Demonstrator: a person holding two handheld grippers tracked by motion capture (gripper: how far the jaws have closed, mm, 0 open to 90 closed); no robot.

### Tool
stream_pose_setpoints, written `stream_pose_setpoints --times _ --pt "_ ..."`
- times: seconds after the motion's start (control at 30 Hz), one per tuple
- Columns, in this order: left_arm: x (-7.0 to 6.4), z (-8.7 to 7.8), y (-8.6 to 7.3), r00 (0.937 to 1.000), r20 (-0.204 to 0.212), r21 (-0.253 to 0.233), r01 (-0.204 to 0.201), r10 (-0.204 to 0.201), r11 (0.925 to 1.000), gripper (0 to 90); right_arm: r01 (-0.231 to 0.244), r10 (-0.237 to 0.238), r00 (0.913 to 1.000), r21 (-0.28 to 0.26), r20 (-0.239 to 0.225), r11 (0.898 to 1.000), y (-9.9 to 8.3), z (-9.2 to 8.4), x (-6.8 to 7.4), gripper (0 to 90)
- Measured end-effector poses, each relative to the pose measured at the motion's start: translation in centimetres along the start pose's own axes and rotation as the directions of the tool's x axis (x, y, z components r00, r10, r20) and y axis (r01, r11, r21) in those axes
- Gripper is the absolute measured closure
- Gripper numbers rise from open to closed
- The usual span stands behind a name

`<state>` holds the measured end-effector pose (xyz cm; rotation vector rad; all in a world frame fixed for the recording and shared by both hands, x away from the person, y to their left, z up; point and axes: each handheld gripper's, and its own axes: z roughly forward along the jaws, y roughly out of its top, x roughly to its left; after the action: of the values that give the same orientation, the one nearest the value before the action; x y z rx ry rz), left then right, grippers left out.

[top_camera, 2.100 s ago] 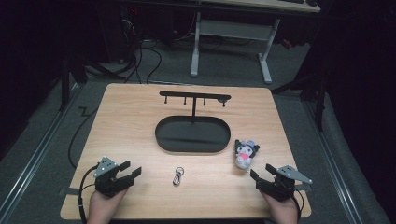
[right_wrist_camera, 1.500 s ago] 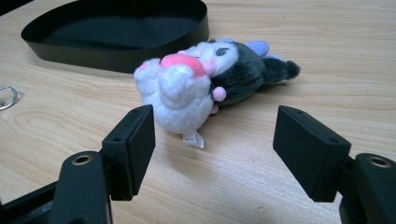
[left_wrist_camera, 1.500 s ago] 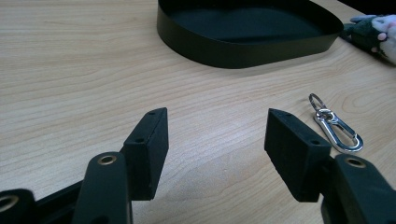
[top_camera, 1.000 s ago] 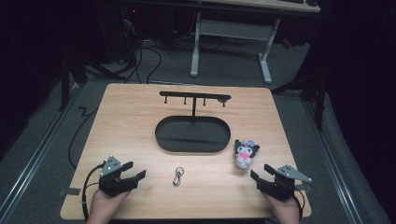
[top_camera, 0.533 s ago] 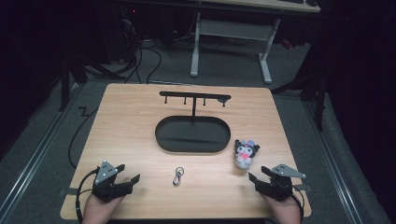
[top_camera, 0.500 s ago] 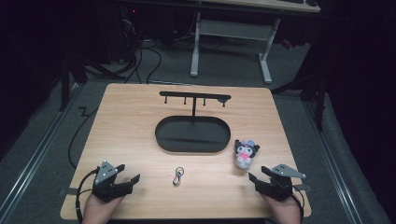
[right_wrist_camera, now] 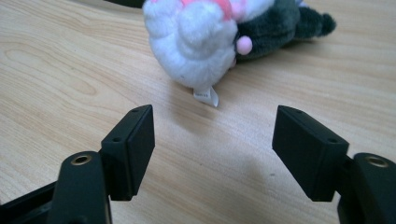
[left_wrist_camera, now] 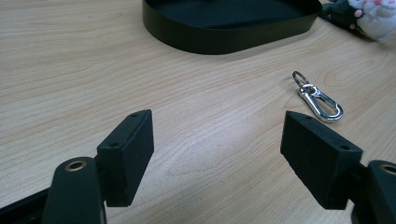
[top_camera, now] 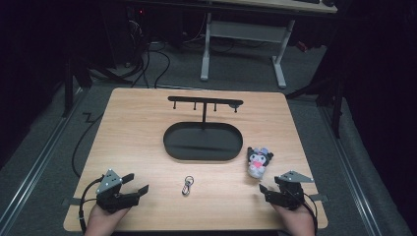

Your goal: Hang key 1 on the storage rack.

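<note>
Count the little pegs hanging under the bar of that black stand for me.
4. They hang in a row under the stand's bar: one near its left end, two around the post, one near the right end. Any others aren't visible.

L gripper [top_camera: 134, 183] jaws wide, nothing btwn; R gripper [top_camera: 268, 189] jaws just opening, nothing btwn; both low.

tray [top_camera: 202, 147] mid-table | clip [top_camera: 187, 185] before it | plush toy [top_camera: 258, 162] right

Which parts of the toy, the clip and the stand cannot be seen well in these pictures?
- Toy: right gripper view, its top is cut off by the upper edge.
- Clip: high view, too small to show its shape.
- Stand: high view, its hooks are too small to count surely.
- Tray: left gripper view, far rim cut off.
</note>
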<state>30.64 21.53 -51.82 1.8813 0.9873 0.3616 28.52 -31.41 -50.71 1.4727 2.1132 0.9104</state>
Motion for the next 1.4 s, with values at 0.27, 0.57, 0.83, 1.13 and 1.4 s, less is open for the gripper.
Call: stream_pose_setpoints --times 0.27,0.57,0.83,1.13,1.4 --pt "0.6 0.2 -0.4 0.9999 -0.013 0.017 -0.001 0.001 0.9999 27.3 -0.035 0.032 0.9987 0.061 0.04 0.998 -0.2 0.0 -0.4 28.6" --pt "0.6 0.2 -0.5 0.9996 -0.027 0.01 0.011 -0.011 0.9999 27.4 -0.02 0.018 0.9994 0.091 0.029 0.996 -0.5 -0.4 -0.6 27.5" --pt "0.4 0.3 -0.5 0.9996 -0.026 0.007 0.011 -0.011 0.9999 27.2 0.03 -0.032 0.9994 0.156 0.011 0.987 0.3 -0.2 -0.2 27.4" --pt "0.4 0.2 -0.5 0.9999 -0.009 0.001 0.009 -0.009 1.0 27.2 0.076 -0.074 0.9971 0.273 -0.017 0.959 1.6 0.5 0.6 27.6" --pt "0.4 -0.1 -0.4 1.0 -0.002 -0.006 -0.001 0.001 1.0 27.2 0.111 -0.099 0.9938 0.347 -0.05 0.932 3.2 0.5 1.5 27.7"
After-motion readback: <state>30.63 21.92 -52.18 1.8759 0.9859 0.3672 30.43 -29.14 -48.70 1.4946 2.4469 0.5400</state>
